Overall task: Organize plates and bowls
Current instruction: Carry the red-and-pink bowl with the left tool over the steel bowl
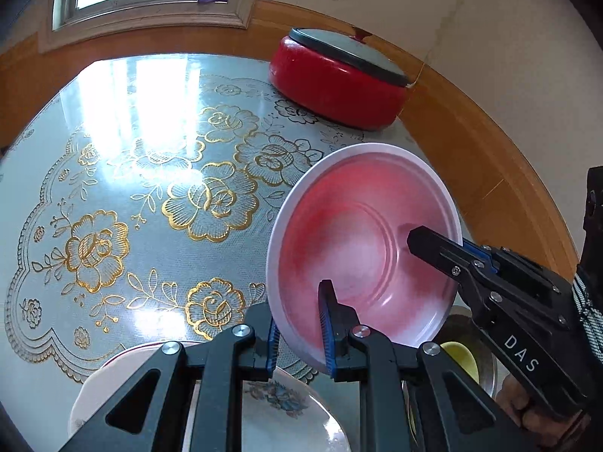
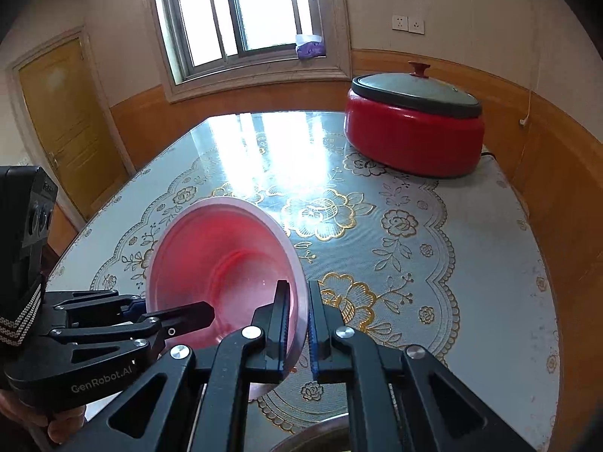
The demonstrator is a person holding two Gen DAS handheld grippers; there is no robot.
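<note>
While both pairs of fingers pinch the rim of the pink bowl point(image 1: 361, 248) from opposite sides, it hangs tilted above the surface point(image 1: 124, 173). The left gripper point(image 1: 301, 335) is closed tight on the near edge, and the right gripper point(image 2: 299, 324) clamps the rim across from it. Below them sit a flowered plate point(image 1: 286, 403) and a yellow-green bowl point(image 1: 461, 359) inside a metal dish. Farther off, a red lidded pot point(image 2: 414, 132) stands near the wall, beneath the window point(image 2: 241, 11).
</note>
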